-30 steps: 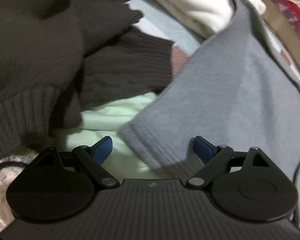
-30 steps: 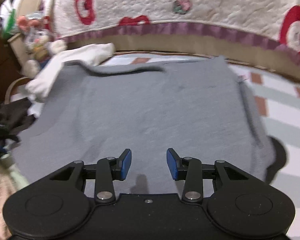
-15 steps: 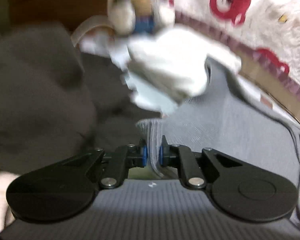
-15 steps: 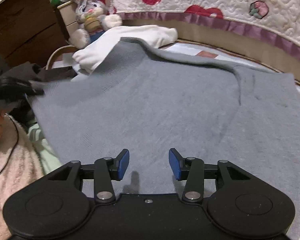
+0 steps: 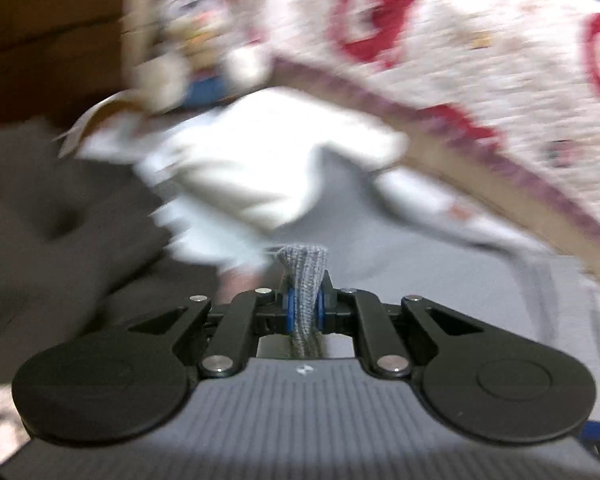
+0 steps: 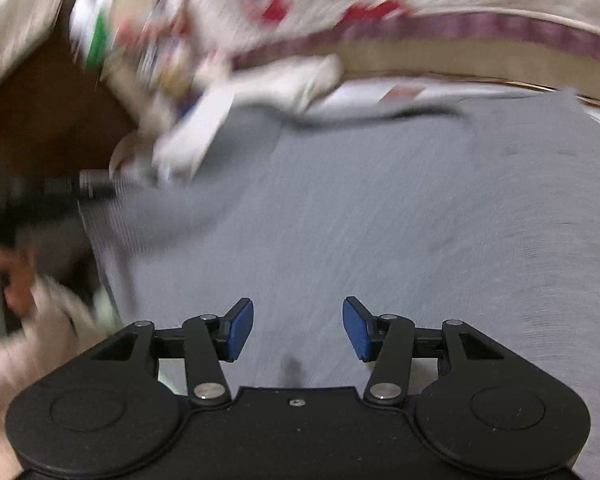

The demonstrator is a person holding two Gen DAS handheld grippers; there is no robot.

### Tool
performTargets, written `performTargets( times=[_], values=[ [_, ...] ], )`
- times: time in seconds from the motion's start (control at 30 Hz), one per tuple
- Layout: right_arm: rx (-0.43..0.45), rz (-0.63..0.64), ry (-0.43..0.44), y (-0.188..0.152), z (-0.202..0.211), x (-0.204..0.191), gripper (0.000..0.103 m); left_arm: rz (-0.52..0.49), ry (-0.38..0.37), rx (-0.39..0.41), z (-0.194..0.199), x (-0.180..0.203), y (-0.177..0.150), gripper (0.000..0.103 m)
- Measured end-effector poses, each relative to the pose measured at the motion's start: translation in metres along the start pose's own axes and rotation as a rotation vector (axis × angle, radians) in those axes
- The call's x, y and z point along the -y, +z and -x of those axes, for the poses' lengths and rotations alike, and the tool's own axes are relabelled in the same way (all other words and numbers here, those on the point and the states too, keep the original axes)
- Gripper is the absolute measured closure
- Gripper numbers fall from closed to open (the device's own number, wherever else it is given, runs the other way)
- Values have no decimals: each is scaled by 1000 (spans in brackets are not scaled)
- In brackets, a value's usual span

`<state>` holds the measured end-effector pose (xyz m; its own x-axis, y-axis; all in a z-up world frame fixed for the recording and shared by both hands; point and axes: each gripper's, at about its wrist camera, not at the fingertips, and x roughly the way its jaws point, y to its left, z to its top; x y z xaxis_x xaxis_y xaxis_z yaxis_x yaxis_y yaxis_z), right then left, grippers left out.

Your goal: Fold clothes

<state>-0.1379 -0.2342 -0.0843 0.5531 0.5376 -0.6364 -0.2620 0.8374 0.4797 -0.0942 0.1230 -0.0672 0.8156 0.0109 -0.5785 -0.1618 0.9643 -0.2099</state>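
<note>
A grey knit sweater [image 6: 380, 208] lies spread over the bed and fills most of the right wrist view. My left gripper [image 5: 305, 311] is shut on a ribbed edge of the grey sweater [image 5: 304, 276], which bunches up between its blue pads. The left gripper [image 6: 76, 188] also shows at the left of the right wrist view, lifting that edge. My right gripper [image 6: 298, 330] hovers over the near part of the sweater. Its jaws are opening and nothing is between them.
A dark brown garment [image 5: 60, 216] is piled at the left, with a white garment [image 5: 252, 168] behind the sweater. A stuffed toy [image 5: 192, 60] and a red-patterned quilt [image 5: 440, 48] line the bed's far edge. A person's hand [image 6: 12, 280] and pale sleeve show at left.
My left gripper closed on the sweater's ribbed edge and rose with it, tilting up toward the quilt. The right gripper's jaws widened and it swung to the left.
</note>
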Motion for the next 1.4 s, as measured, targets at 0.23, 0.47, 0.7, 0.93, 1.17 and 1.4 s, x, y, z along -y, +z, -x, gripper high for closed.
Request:
performTargets(
  times=[0.23,0.47,0.7,0.93,1.17,1.4],
  values=[
    [223,-494,-16,6,103,87,48,-313,-493,24,27,170,37,95],
    [306,-730,-133,-53,144,155,47,-476,-853,-371,10,312,-54,94],
    [292,-906,-8,-95,128,184,46,-389,-803,-732,-41,301,-102,82],
    [302,-966,233,-98,119,178,43,-367,-756,-533,-13,235,-40,60],
    [208,-816,85,-80,108,164,35,-442,-486,-520,-42,185,-50,62],
    [22,-838,-48,-45,69,176,32,-722,-511,-575,-36,206,-72,62]
  ],
)
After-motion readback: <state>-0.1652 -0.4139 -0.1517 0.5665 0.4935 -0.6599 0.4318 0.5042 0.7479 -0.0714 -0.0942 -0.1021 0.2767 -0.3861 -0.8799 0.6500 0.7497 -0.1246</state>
